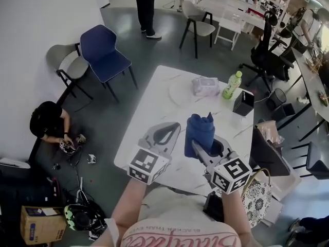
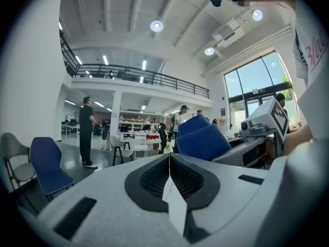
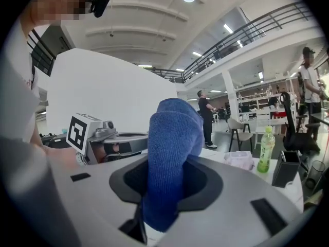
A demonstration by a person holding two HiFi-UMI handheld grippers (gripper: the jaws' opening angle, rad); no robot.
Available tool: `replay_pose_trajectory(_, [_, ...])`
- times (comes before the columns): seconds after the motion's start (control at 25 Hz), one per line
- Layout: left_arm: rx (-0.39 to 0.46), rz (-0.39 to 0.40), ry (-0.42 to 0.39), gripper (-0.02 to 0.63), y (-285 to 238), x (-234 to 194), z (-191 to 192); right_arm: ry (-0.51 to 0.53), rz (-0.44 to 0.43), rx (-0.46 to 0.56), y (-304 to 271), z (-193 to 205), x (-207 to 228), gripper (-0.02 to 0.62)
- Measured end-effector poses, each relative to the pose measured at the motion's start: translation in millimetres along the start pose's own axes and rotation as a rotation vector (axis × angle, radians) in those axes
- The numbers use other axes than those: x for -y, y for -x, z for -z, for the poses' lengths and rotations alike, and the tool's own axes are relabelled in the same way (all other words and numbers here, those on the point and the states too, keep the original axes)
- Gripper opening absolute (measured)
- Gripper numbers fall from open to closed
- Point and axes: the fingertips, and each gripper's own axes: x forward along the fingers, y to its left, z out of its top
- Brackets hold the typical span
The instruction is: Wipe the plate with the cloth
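Note:
A folded blue cloth (image 1: pixel 199 129) stands up out of my right gripper (image 1: pixel 202 147), whose jaws are shut on its lower end. In the right gripper view the cloth (image 3: pixel 172 148) fills the middle and hides the right gripper's (image 3: pixel 168 181) tips. My left gripper (image 1: pixel 167 133) hovers just left of it over the near part of the white table (image 1: pixel 154 107), shut and empty; its jaws (image 2: pixel 169 163) meet along one line. A pale round plate (image 1: pixel 180 92) lies further back on the table, left of a tissue pack; both grippers are well short of it.
Behind the plate are a tissue pack (image 1: pixel 205 85), a green bottle (image 1: pixel 232 84) and a black box (image 1: pixel 243 103). A blue chair (image 1: pixel 103 53) and a grey chair (image 1: pixel 69 66) stand at the left, where a person (image 1: pixel 49 122) sits on the floor. Bags lie by the table's right side.

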Motion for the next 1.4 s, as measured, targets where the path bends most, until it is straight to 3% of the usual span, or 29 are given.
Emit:
replay_pose_trajectory(0.32, [-0.006,0.001,0.037,0.003,-34.3,-17.0,9.5,-0.002,0.004,-0.032,-19.1,3.4,31.6,0.123])
replay_pose_trajectory(0.64, [-0.075,-0.075,0.104,0.005,-65.7,-44.4,37.8,-0.024,-0.001,-0.043,-34.5,8.4,64.3,0.123])
replay_pose_trajectory(0.96, [-0.139,-0.09,0.169,0.009,-106.4,-80.4,62.4,-0.061,0.005,-0.076,-66.6,20.0,105.0,0.123])
replay_pose_trajectory(1.08, [-0.17,-0.091,0.211,0.073,-123.4,-96.4,78.7,-0.072,0.005,-0.094,-83.7,26.7,119.6,0.123])
replay_pose_trajectory(1.24, [-0.217,-0.102,0.278,0.104,-139.3,-121.1,104.0,-0.083,0.006,-0.122,-110.1,31.4,134.9,0.123])
replay_pose_trajectory(1.4, [-0.251,-0.114,0.402,0.159,-159.2,-148.8,131.5,-0.093,0.014,-0.141,-135.8,33.7,154.0,0.123])
